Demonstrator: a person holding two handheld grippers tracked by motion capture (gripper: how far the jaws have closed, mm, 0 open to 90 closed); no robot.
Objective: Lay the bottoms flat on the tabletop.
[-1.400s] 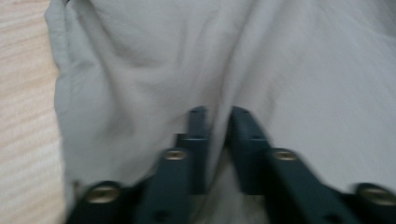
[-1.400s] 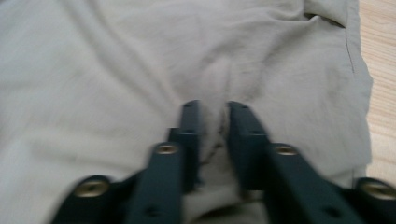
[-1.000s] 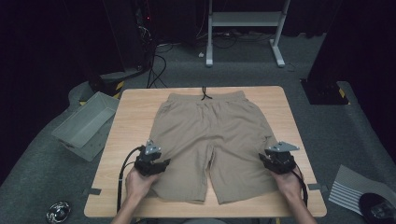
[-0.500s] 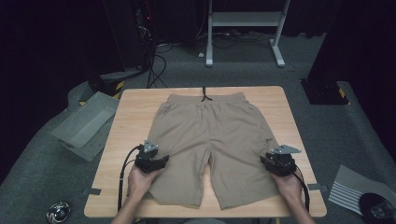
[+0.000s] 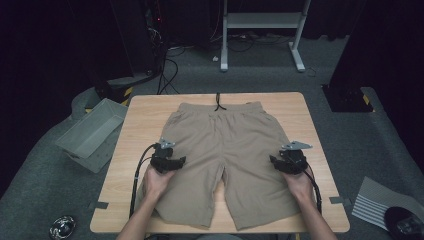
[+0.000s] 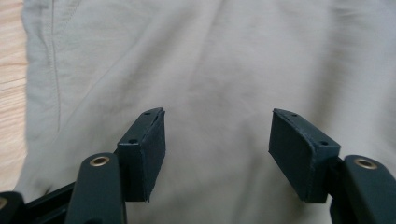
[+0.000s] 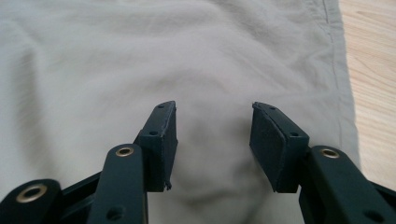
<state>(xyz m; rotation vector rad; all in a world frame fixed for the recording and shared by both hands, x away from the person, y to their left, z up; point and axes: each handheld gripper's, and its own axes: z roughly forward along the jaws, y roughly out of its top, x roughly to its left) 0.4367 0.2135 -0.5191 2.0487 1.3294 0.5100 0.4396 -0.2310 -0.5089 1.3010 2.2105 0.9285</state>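
Each black gripper [image 5: 176, 163] has brass-eyed jaws, screwed pads, a grey three-cornered plate and black cable.

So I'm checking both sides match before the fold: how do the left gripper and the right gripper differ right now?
The left gripper sits over the shorts a little inward of the outer seam, while the right gripper sits closer to its outer seam. The left gripper's jaws stand wider apart in its own view than the right gripper's. The fabric under the right gripper is puckered; under the left it lies smoother. Both have just been opening, with nothing pinched.
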